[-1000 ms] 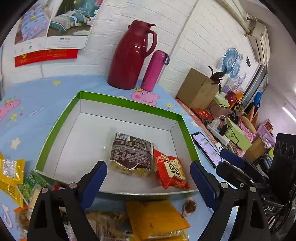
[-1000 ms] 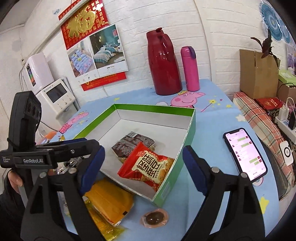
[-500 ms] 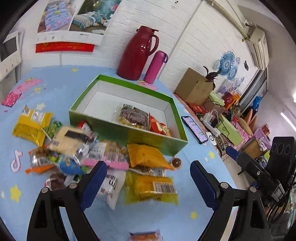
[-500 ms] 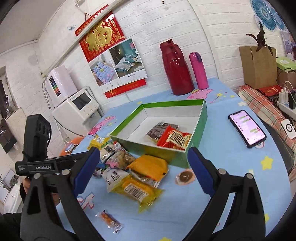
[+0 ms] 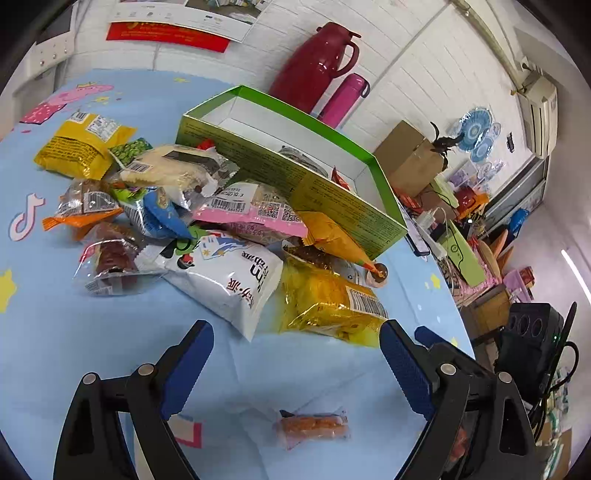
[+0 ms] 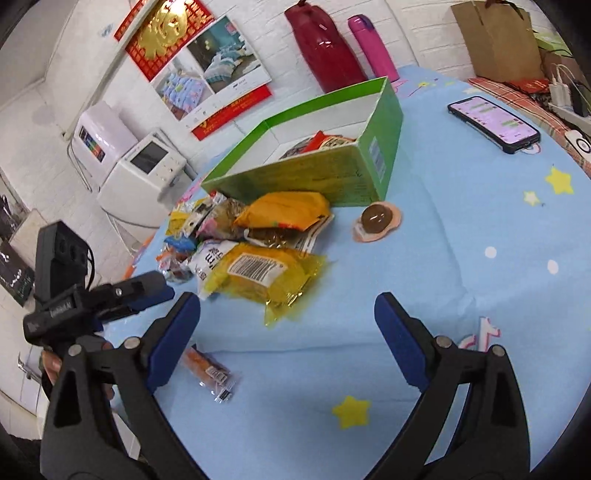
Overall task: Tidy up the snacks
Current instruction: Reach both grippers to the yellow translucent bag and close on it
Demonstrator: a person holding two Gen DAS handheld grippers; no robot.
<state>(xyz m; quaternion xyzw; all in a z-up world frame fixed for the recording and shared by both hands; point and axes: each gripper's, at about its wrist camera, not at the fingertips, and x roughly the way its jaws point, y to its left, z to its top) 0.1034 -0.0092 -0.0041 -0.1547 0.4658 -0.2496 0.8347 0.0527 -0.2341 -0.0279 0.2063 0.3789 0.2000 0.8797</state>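
The snacks [image 5: 236, 236] now lie ahead of both pulled-back grippers, left [image 5: 295, 354] and right [image 6: 288, 325], wide and empty, ready for another pick.

The room is enclosed by white brick walls [image 6: 417, 22]. A red and gold poster [image 6: 162, 33] and a calendar with bedroom photos [image 6: 210, 74] are hung on the wall. A white appliance with a screen [image 6: 144, 173] is placed beside the table [image 6: 480, 236], which is covered in light blue cartoon-printed cloth. An air conditioner [image 5: 539, 99] is mounted high, and cluttered boxes [image 5: 406, 155] are seen beneath.
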